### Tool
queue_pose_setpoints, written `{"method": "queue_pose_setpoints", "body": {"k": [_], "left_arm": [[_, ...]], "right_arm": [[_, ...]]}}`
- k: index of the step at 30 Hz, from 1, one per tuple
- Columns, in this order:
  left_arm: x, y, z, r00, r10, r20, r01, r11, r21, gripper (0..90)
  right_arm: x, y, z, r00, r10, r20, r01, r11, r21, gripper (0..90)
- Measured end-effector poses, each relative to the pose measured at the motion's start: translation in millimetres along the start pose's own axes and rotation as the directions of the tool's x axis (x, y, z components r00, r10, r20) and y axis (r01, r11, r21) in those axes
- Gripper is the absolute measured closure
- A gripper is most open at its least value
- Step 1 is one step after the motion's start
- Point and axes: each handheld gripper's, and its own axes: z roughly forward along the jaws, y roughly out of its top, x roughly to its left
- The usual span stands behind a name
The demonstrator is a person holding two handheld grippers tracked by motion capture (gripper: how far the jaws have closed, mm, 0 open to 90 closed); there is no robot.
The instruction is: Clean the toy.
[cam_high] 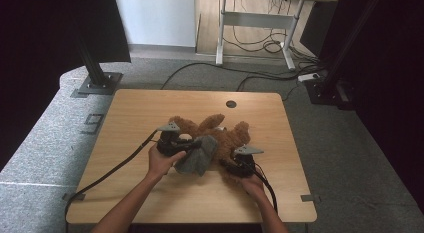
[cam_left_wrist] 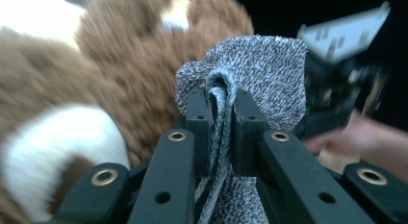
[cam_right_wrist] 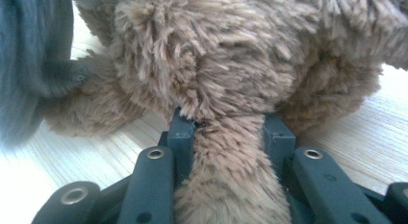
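Note:
A brown plush teddy bear [cam_high: 220, 133] lies on the wooden table [cam_high: 150, 108], near its middle. A grey knitted cloth [cam_high: 200, 155] hangs over the bear's front. My left gripper [cam_high: 192, 143] is shut on a folded edge of that grey cloth [cam_left_wrist: 250, 65]; in the left gripper view the fabric is pinched tight between the two black jaws, with the bear's fur [cam_left_wrist: 130, 65] right behind. My right gripper [cam_high: 235, 165] is shut on a limb of the bear [cam_right_wrist: 231, 156], the fur squeezed between its jaws while the bear's body [cam_right_wrist: 216, 56] bulges beyond them.
A round cable hole [cam_high: 231, 104] sits near the table's far edge. Black stand bases [cam_high: 100, 84] are on the carpet at the far left and far right. A white desk frame [cam_high: 255, 23] with cables stands behind. Bare tabletop lies to the left and right of the bear.

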Motion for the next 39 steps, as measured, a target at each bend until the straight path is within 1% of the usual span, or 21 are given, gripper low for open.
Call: {"method": "queue_pose_setpoints", "body": {"k": [2,3,6,8,9,11,13,14,16,17,19,20,22,26,29,32,34,39], "left_arm": [[0.2,-7.8,6.6,0.9998,0.014,-0.015,-0.014,0.9992,0.038,79.9],[1.7,-11.0,8.2,0.9999,0.009,-0.015,-0.009,0.9989,0.047,79.9],[6.3,-17.5,7.1,0.9996,-0.003,-0.028,0.004,0.9988,0.048,79.9],[10.2,-23.2,6.4,0.9991,-0.007,-0.042,0.01,0.9979,0.064,79.9],[12.5,-26.6,6.1,0.9984,-0.005,-0.057,0.01,0.997,0.077,79.9],[19.7,-33.8,3.5,0.9971,-0.026,-0.071,0.032,0.9958,0.086,80.0],[26.7,-39.4,-1.7,0.9952,-0.05,-0.085,0.057,0.9948,0.084,80.0],[30.1,-41.8,-4.9,0.9945,-0.062,-0.084,0.069,0.9943,0.081,80.0],[32.2,-43.4,-7.3,0.994,-0.069,-0.084,0.076,0.994,0.079,80.0],[36.5,-47.0,-13.7,0.9928,-0.076,-0.092,0.083,0.9937,0.076,80.0],[37.1,-48.3,-16.2,0.9925,-0.081,-0.091,0.088,0.9935,0.073,80.0],[36.2,-48.3,-16.2,0.993,-0.079,-0.088,0.085,0.9939,0.07,80.0],[32.9,-47.6,-14.3,0.995,-0.073,-0.068,0.077,0.9952,0.06,80.0],[20.3,-40.8,-9.5,0.9986,-0.049,-0.018,0.05,0.9982,0.032,79.9],[12.2,-32.3,-5.5,0.9993,-0.036,0.006,0.036,0.9993,0.014,79.8],[8.1,-25.0,1.9,0.9991,-0.038,0.02,0.038,0.9993,0.006,79.8],[6.1,-21.6,9.1,0.9988,-0.037,0.032,0.036,0.9992,0.014,79.7],[3.2,-19.2,28.6,0.9964,-0.05,0.069,0.045,0.997,0.063,79.4]], "right_arm": [[0.1,-0.1,-0.1,1.0,-0.001,0.0,0.001,1.0,0.001,64.7],[0.1,-0.1,-0.2,1.0,-0.002,0.0,0.002,1.0,0.002,64.7],[0.0,-0.2,-0.3,1.0,-0.002,-0.001,0.002,1.0,0.002,64.7],[-0.2,-0.2,-0.5,1.0,-0.001,-0.003,0.001,1.0,0.003,64.7],[-0.4,-0.2,-0.5,1.0,-0.001,-0.004,0.001,1.0,0.003,64.7],[-0.5,-0.2,-0.7,1.0,-0.002,-0.005,0.002,1.0,0.003,64.7],[-0.6,-0.4,-0.8,1.0,-0.002,-0.005,0.002,1.0,0.003,64.7],[-0.6,-0.4,-0.9,1.0,-0.002,-0.005,0.002,1.0,0.003,64.7],[-0.6,-0.4,-1.0,1.0,-0.003,-0.006,0.003,1.0,0.003,64.7],[-0.5,-0.3,-0.9,1.0,-0.004,-0.007,0.004,1.0,0.003,64.7],[-0.6,-0.3,-0.8,1.0,-0.004,-0.007,0.004,1.0,0.003,64.7],[-0.6,-0.4,-0.7,1.0,-0.002,-0.007,0.002,1.0,0.001,64.7],[-0.7,-0.4,-0.8,1.0,0.0,-0.006,0.0,1.0,0.002,64.7],[-0.6,-0.5,-0.8,1.0,-0.001,-0.007,0.001,1.0,0.003,64.7],[-0.7,-0.7,-0.8,1.0,0.0,-0.007,0.0,1.0,0.001,64.7],[-0.8,-0.7,-0.8,1.0,0.0,-0.006,0.0,1.0,0.001,64.7],[-0.9,-0.6,-0.8,1.0,0.001,-0.007,-0.001,1.0,0.001,64.7],[-1.9,-0.8,-0.9,0.9999,0.007,-0.014,-0.007,1.0,0.001,64.7]]}}
